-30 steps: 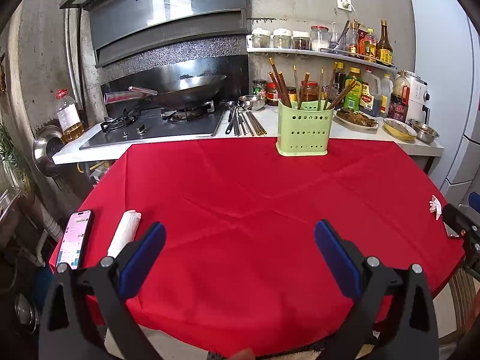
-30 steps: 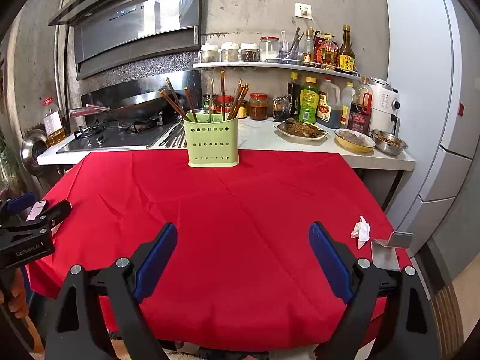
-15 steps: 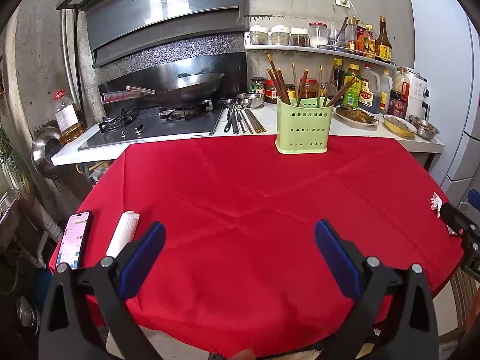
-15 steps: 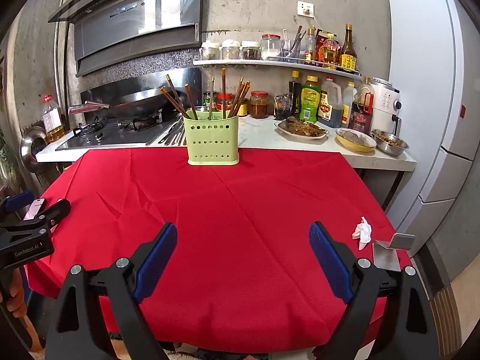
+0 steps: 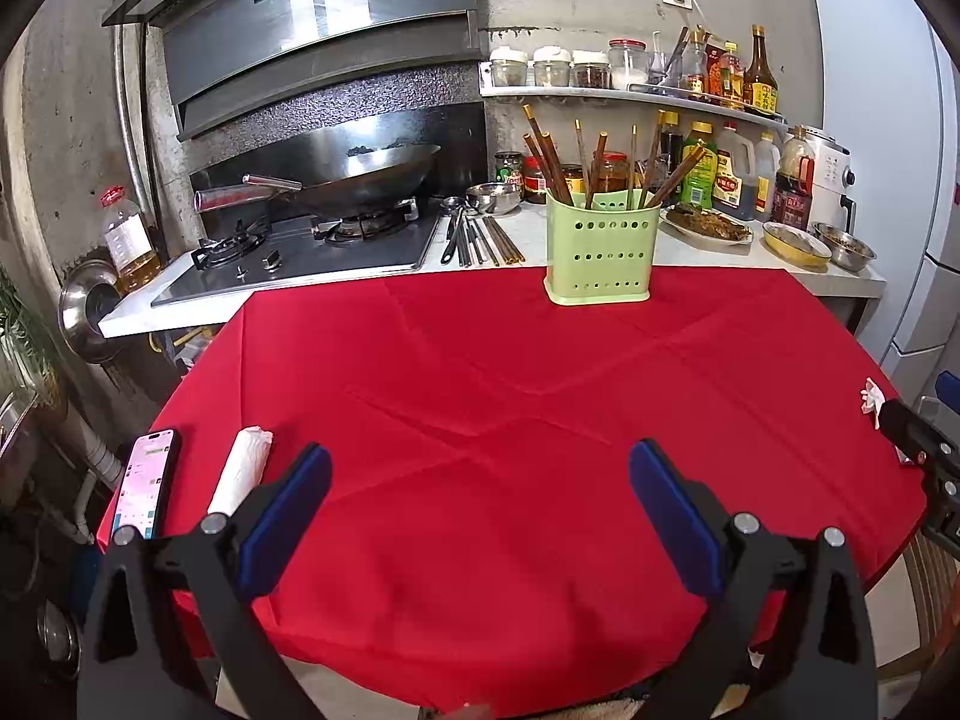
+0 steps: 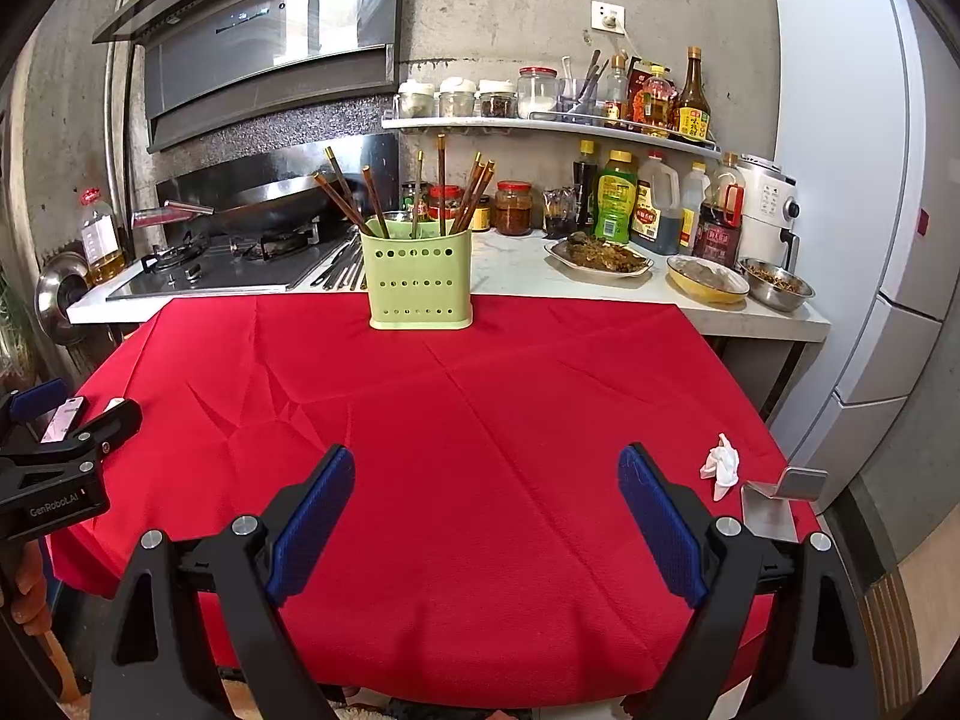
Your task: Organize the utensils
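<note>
A light green perforated utensil holder (image 5: pixel 597 252) stands at the far edge of the red-clothed table (image 5: pixel 510 396), with several brown chopsticks (image 5: pixel 543 150) standing in it. It also shows in the right wrist view (image 6: pixel 420 279). Loose spoons and chopsticks (image 5: pixel 474 237) lie on the counter behind, left of the holder. My left gripper (image 5: pixel 480 474) is open and empty above the near table edge. My right gripper (image 6: pixel 486 480) is open and empty too, near the front edge.
A phone (image 5: pixel 147 483) and a white roll (image 5: pixel 240 471) lie at the table's left front. A crumpled tissue (image 6: pixel 720 465) and a metal stand (image 6: pixel 774 501) sit at the right. A stove with a wok (image 5: pixel 360 171), bottles, dishes and a fridge (image 6: pixel 864 228) line the back.
Both grippers have drifted slightly; the view has shifted a little downward and the holder sits a touch higher in frame. Both stay open and empty.
</note>
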Demonstrator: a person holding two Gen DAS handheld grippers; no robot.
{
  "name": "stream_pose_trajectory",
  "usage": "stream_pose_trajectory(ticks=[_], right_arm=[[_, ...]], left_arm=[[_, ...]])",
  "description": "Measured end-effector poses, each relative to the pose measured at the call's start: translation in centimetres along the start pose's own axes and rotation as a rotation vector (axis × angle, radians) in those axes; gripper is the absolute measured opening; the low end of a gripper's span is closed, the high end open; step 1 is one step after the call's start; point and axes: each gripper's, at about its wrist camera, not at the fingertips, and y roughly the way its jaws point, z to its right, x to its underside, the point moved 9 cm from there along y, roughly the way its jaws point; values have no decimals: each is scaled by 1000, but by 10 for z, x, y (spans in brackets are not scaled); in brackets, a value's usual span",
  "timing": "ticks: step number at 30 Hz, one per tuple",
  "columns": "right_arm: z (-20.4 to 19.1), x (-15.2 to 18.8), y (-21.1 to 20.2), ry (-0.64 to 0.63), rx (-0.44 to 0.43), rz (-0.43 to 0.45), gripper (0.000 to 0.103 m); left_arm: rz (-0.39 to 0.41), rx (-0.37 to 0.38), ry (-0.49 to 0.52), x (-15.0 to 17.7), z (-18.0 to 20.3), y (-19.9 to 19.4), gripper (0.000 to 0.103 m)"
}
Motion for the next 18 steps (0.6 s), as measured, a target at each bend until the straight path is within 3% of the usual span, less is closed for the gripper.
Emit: stream_pose_trajectory(ticks=[18], right_arm=[[6, 4, 5, 0, 2, -12, 89]], left_arm=[[-3, 8, 2, 1, 2, 3, 97]])
